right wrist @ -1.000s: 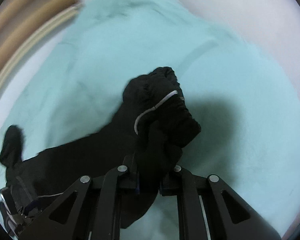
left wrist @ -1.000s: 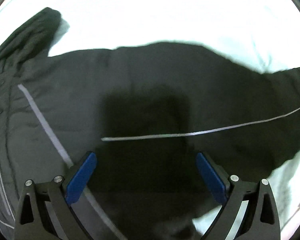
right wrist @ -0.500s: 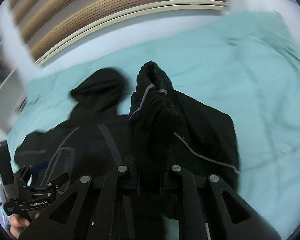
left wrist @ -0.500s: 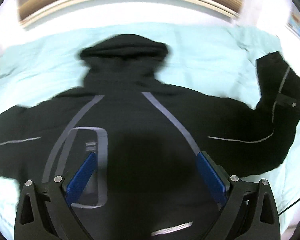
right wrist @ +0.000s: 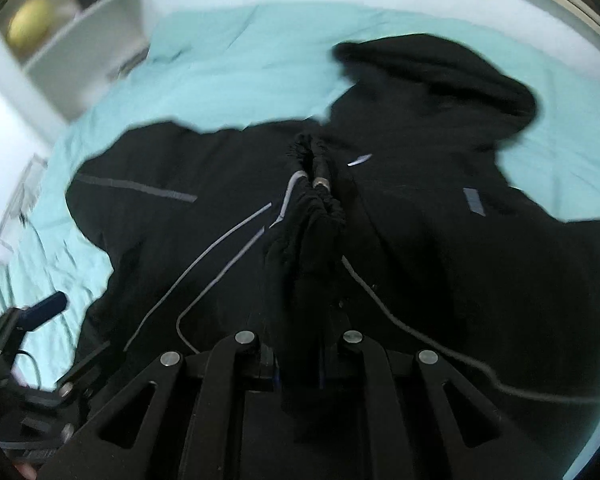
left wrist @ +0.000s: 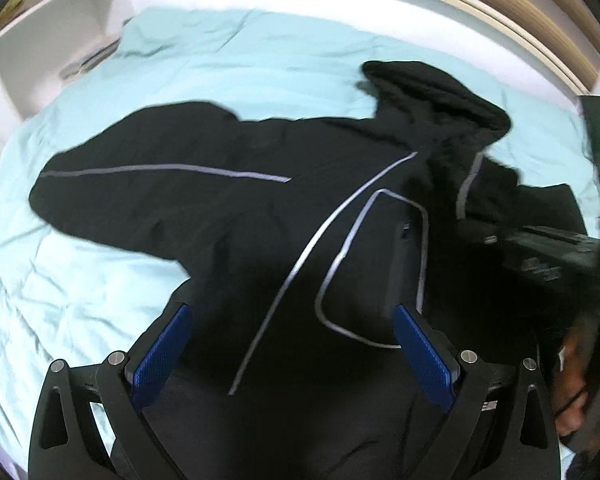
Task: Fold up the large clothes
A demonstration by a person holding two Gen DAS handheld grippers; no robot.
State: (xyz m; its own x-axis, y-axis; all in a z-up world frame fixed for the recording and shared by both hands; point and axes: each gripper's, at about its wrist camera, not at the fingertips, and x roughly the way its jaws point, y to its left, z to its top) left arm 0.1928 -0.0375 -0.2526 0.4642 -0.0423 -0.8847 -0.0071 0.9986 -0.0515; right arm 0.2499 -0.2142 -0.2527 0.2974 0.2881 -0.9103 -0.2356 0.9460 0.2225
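Lying on a teal bed [left wrist: 80, 280], black hooded jacket [left wrist: 260, 220] spread flat, hood [right wrist: 440, 68] away. Left view alone shows blue pads [left wrist: 162, 354]: left gripper [left wrist: 292, 352] fingers spread over jacket body, nothing between. Right view alone shows the right gripper [right wrist: 300, 360] pinching the bunched sleeve cuff [right wrist: 312, 196], over the chest.

No legible text, label, brand, number or sign in either view. The black hooded jacket [left wrist: 284, 208] carries only plain grey piping and one small grey patch, unlettered. The right hand-held gripper [left wrist: 548, 256], at the right edge of the left wrist view, bears small pale markings too blurred to read. A tiny tag by the jacket's chest pocket cannot be read either.
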